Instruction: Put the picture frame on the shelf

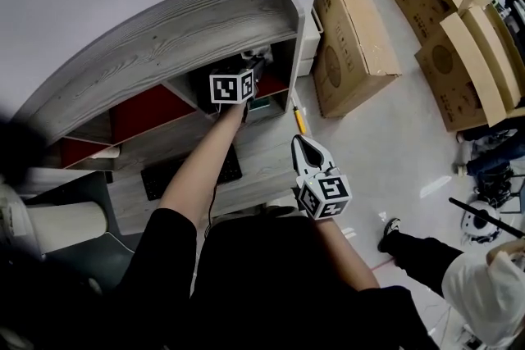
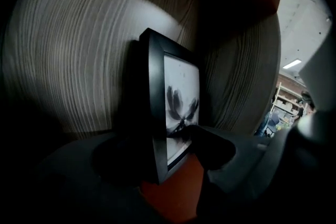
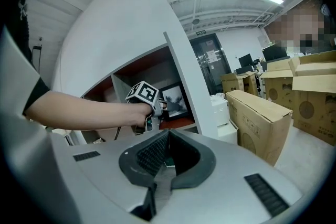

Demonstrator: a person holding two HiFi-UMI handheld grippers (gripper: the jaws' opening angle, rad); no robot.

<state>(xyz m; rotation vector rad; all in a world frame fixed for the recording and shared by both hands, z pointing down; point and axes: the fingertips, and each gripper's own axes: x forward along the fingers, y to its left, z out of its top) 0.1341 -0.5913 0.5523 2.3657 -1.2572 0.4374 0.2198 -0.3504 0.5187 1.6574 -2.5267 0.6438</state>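
Grey shelf (image 1: 164, 37) beside cardboard boxes (image 1: 357, 29). The picture frame (image 2: 181, 97) stands upright inside, between the left gripper's (image 2: 157, 139) spread jaws. The right gripper's (image 3: 167, 139) jaws are pressed together, empty.

Short black sleeves (image 1: 168, 242) cover the upper arms. The left gripper (image 1: 256, 64) and right gripper (image 1: 305, 145) each bear a white cube with black square markers.

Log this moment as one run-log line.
picture frame: standing in shelf compartment, between jaws of left gripper | left gripper: open | right gripper: shut, empty
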